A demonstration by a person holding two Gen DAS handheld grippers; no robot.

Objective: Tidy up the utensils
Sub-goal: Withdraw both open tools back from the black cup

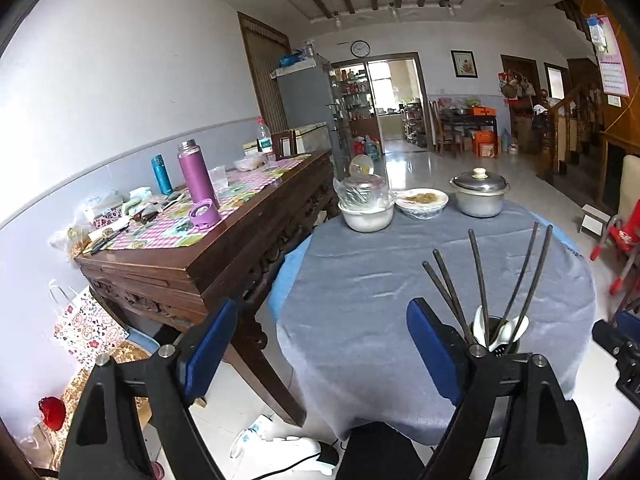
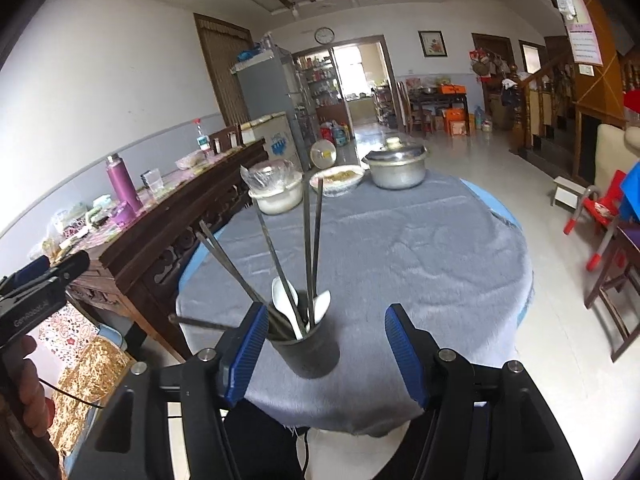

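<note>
A dark utensil cup (image 2: 310, 354) stands near the front edge of the round table with the grey cloth (image 2: 420, 248). It holds several dark chopsticks (image 2: 307, 240) and white spoons (image 2: 285, 294). My right gripper (image 2: 324, 356) is open, its blue pads on either side of the cup, a little back from it. In the left wrist view the cup (image 1: 502, 340) with chopsticks (image 1: 478, 276) shows just right of the right pad. My left gripper (image 1: 320, 354) is open and empty, over the table's left front edge.
At the table's far side stand a lidded metal pot (image 1: 480, 196), a plate of food (image 1: 422, 202) and a white bowl wrapped in plastic (image 1: 366, 210). A long wooden sideboard (image 1: 208, 256) with bottles and clutter stands to the left. Red chairs (image 2: 596, 216) stand at the right.
</note>
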